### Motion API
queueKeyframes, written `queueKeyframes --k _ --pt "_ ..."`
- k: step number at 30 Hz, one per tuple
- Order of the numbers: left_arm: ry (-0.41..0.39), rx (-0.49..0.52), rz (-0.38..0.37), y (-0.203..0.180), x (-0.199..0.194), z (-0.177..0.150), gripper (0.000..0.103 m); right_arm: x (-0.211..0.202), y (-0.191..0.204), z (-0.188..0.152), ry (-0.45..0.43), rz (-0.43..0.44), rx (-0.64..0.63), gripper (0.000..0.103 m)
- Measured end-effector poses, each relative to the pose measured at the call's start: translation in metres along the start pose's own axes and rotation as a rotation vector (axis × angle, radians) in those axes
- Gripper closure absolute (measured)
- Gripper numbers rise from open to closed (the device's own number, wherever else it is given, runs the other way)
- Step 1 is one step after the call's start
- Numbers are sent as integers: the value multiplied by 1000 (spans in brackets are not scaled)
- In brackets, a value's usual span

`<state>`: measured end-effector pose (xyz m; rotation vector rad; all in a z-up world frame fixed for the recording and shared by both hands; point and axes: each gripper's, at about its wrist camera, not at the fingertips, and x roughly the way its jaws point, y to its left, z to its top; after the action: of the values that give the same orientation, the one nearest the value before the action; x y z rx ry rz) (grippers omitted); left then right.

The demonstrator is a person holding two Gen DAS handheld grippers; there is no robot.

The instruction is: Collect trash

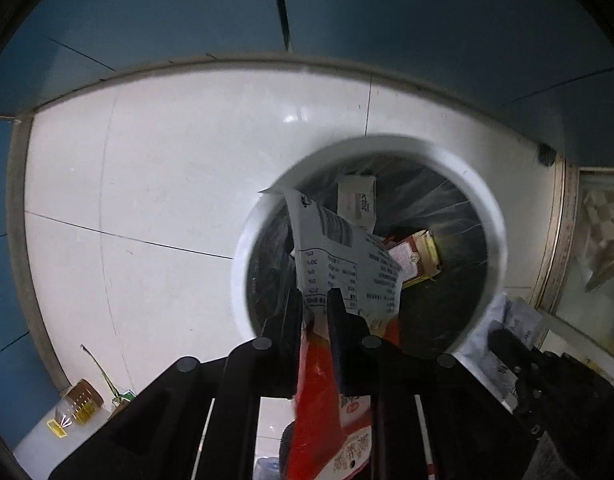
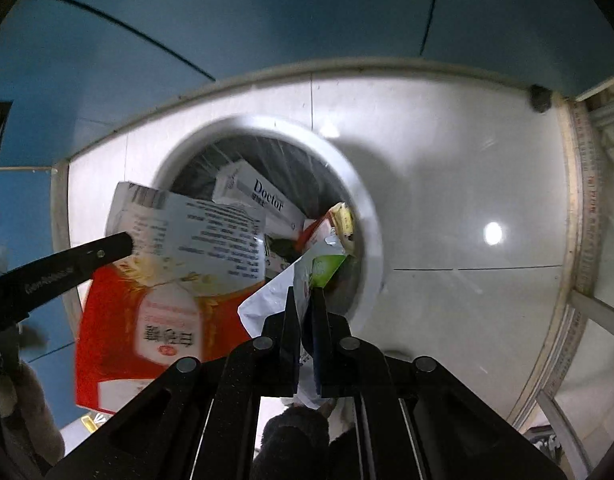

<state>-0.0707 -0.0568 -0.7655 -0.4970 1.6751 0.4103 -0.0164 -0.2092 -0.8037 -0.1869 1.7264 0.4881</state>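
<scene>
Both hands are reaching down over the bin (image 1: 447,156), a round white can with a clear liner, standing on the white floor (image 1: 147,184) near the blue wall (image 1: 427,20). The left hand-held gripper (image 1: 315,300) is grasping a red and white wrapper (image 1: 339,248), with its two jaws close on either side of the thin film; the white end is hanging right over the bin mouth and the red end is trailing back under the tool. The right hand-held gripper (image 2: 306,304) is clenched on a small white and green packet (image 2: 307,276), whose tip is poking over the near rim of the bin (image 2: 363,200). Inside the bin, a white box (image 2: 259,196) and some red and yellow packs are already lying at the bottom. The step in hand looks like dropping both pieces in. To do it well, each piece should be fully over the hole before the jaws are letting go, because the red wrapper is big and floppy and could catch on the rim or slide onto the floor. Letting go of one piece at a time is probably safer, since the two are sitting very close and could bump. A small clear jar (image 1: 81,400) is standing by the wall, well apart from the bin.
</scene>
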Motion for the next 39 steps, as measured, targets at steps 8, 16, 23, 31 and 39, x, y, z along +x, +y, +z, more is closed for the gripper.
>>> queueKeyframes --k 8,16,23,31,39 --pt "-48 -42 -4 22 -8 -4 15 37 2 10 66 -24 7 82" --pt "-91 -70 21 41 -29 -20 0 0 -4 -3 4 -64 -1 10" --pt "-139 -96 35 41 -58 -50 0 -44 2 -24 -33 -131 -29 0" --pt "-187 -98 37 37 -166 -112 0 -167 23 -69 -117 -132 -76 0" --pt "-282 -26 -35 20 -356 -186 0 -378 59 -135 -217 -77 -127 0"
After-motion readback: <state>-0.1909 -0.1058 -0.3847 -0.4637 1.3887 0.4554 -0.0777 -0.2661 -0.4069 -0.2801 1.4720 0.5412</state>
